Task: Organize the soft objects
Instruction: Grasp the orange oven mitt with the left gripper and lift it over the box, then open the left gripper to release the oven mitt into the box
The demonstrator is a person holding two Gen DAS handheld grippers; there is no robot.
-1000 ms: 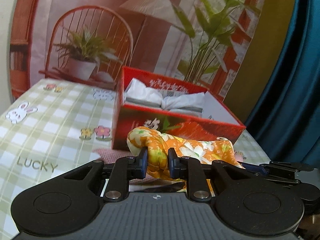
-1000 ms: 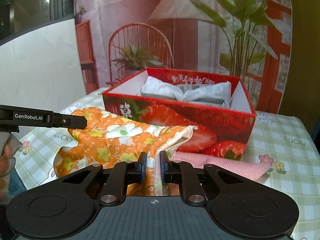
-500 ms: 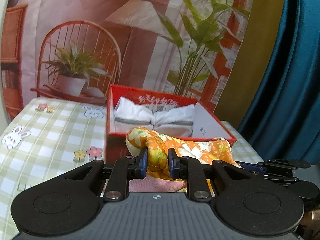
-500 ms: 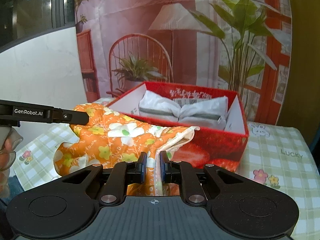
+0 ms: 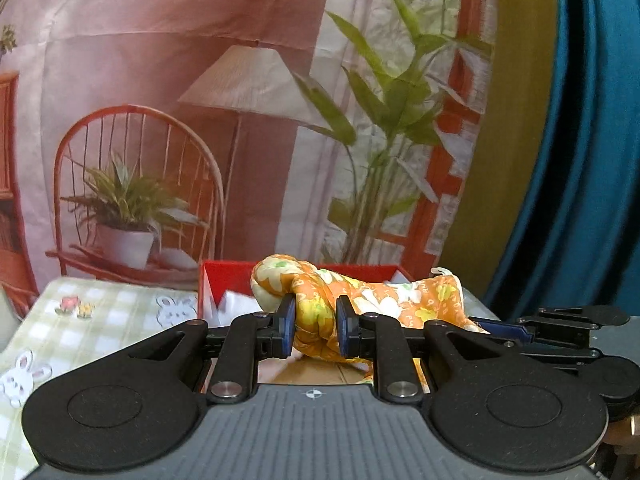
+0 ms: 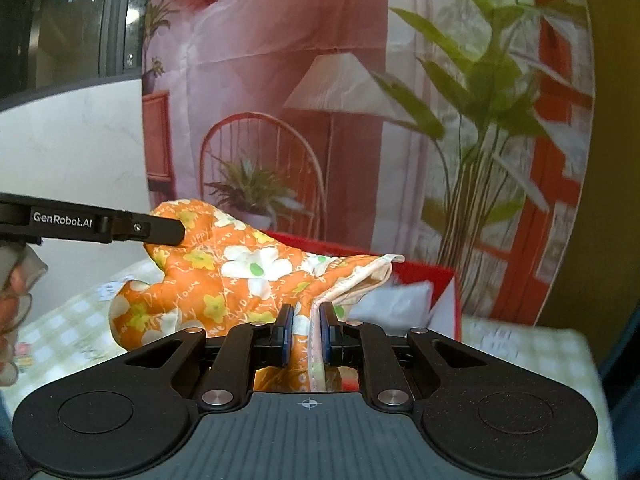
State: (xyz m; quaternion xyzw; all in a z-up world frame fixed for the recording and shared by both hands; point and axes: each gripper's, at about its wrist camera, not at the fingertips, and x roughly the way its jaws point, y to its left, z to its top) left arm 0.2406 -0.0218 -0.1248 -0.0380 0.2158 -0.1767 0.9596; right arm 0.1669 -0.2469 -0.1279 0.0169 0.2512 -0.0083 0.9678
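An orange floral oven mitt (image 5: 360, 300) is held between both grippers, stretched out in the air. My left gripper (image 5: 316, 330) is shut on its rounded fingertip end. My right gripper (image 6: 305, 332) is shut on its white-trimmed cuff edge; the mitt (image 6: 232, 276) spreads out to the left there. The left gripper's arm (image 6: 100, 226) shows at the left of the right wrist view. A red strawberry box (image 5: 228, 276) with white folded cloths (image 6: 396, 304) inside sits behind and below the mitt. Its red rim (image 6: 424, 272) also shows in the right wrist view.
A green checked tablecloth with rabbits and flowers (image 5: 92, 320) covers the table. A printed backdrop with a chair, a lamp and plants (image 5: 248, 120) hangs behind. A blue curtain (image 5: 580, 160) is at the right. A hand (image 6: 12, 300) shows at the far left.
Both grippers have lifted the mitt upward and toward the box. The box now sits lower in both views, and the pink cloth on the table has dropped out of view.
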